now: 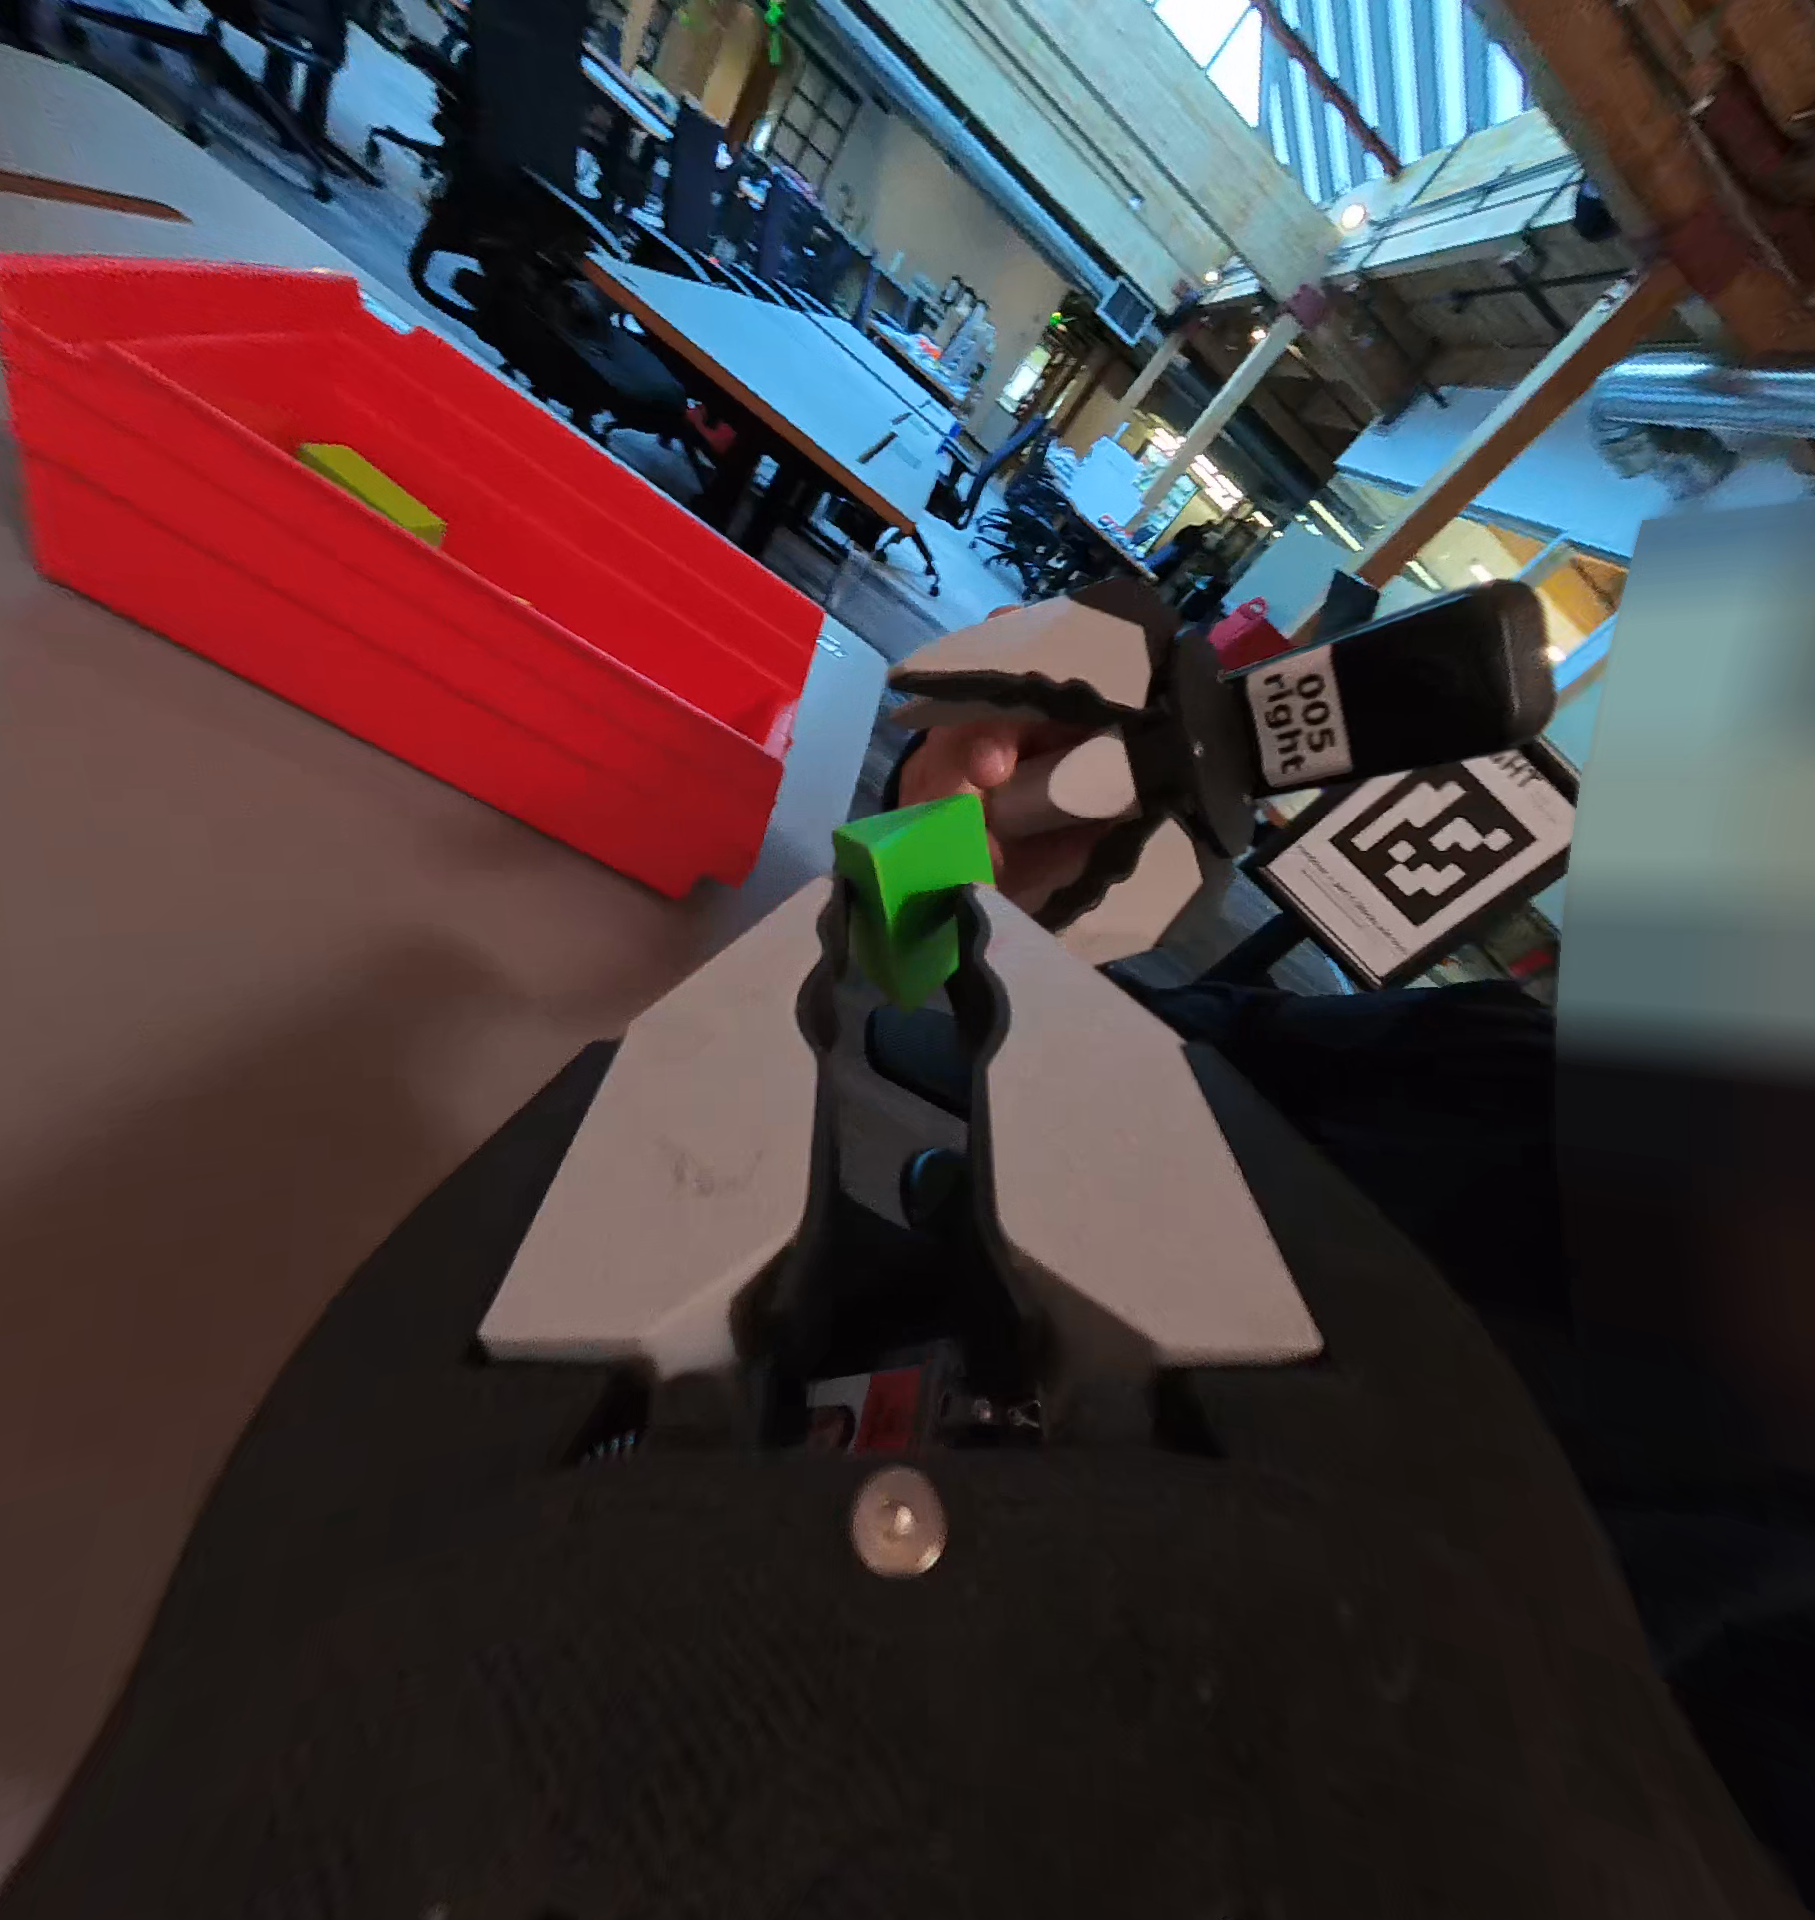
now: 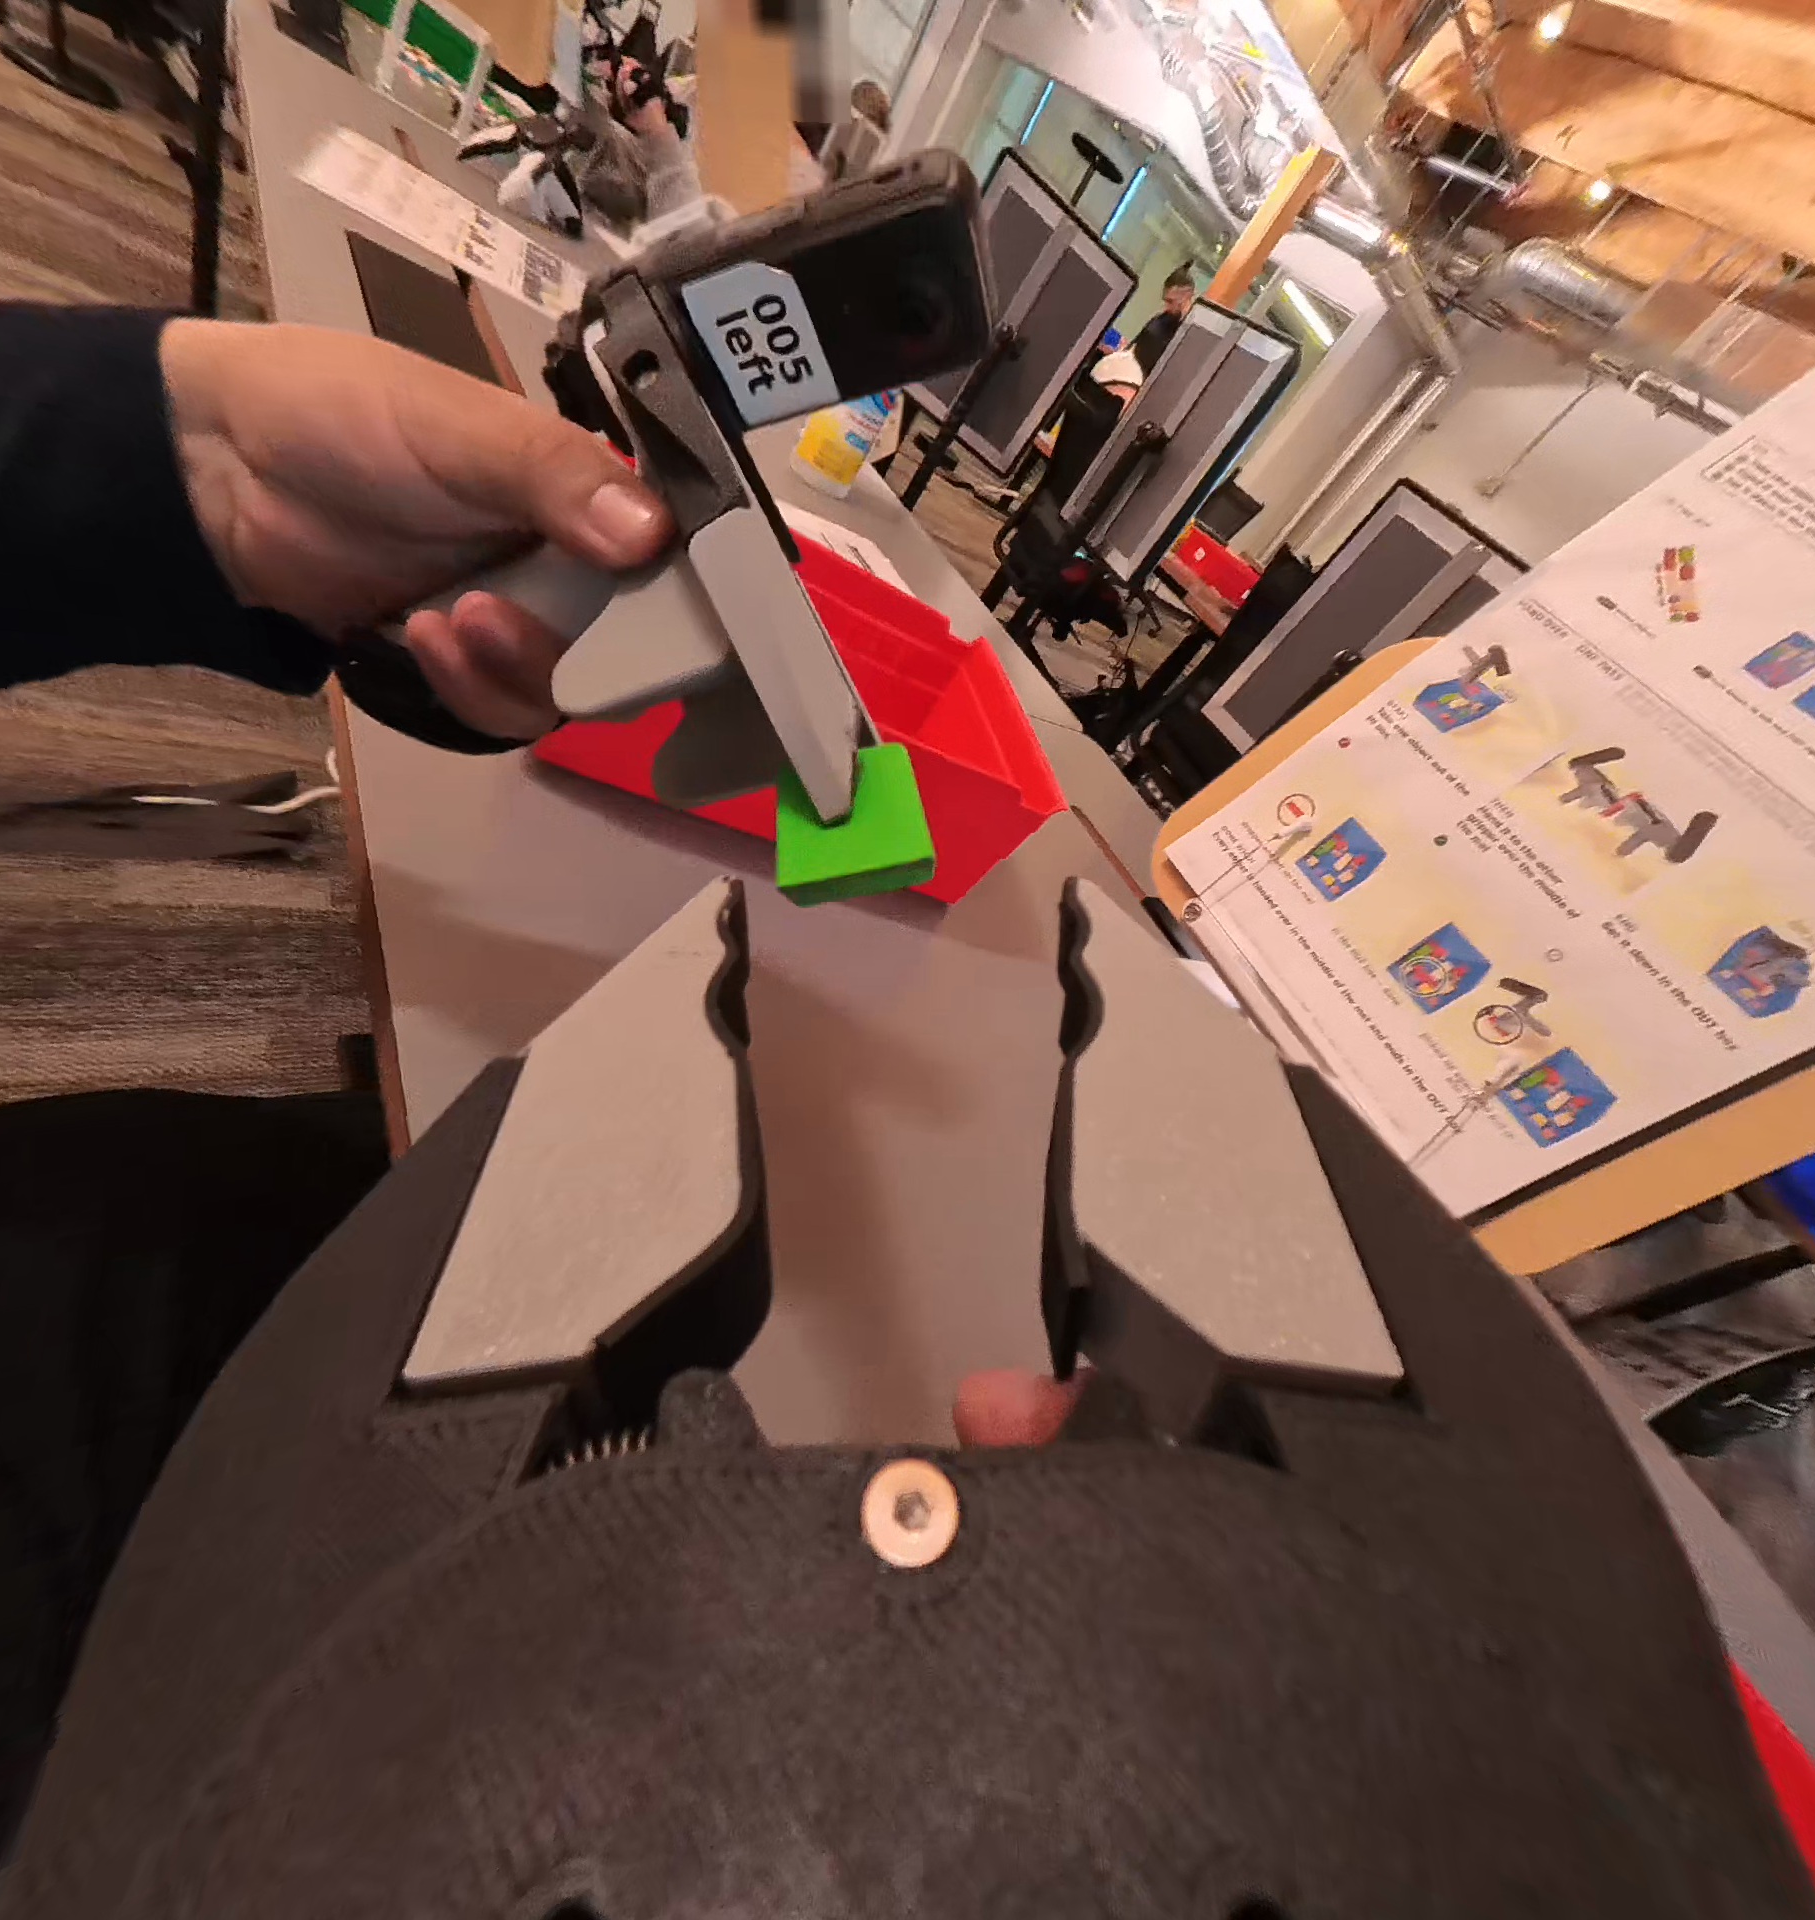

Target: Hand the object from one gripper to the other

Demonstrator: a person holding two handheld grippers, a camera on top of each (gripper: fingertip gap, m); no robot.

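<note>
My left gripper [image 1: 908, 914] is shut on a green block [image 1: 908, 894], held above the grey table. In the right wrist view the same left gripper [image 2: 830, 805] points down with the green block [image 2: 853, 831] at its fingertips, a hand holding its grip. My right gripper [image 2: 898, 914] is open and empty, its fingertips just short of the block and a little below it. In the left wrist view the right gripper [image 1: 986, 769] shows just beyond the block, turned sideways, with its jaws apart.
A red bin [image 1: 394, 582] sits on the grey table [image 1: 207, 935] with a yellow-green block [image 1: 373, 488] inside; it also shows behind the block in the right wrist view [image 2: 944, 727]. A printed instruction sheet on a board [image 2: 1568, 883] stands at right. Both grippers' tips are close together, under 4 cm apart.
</note>
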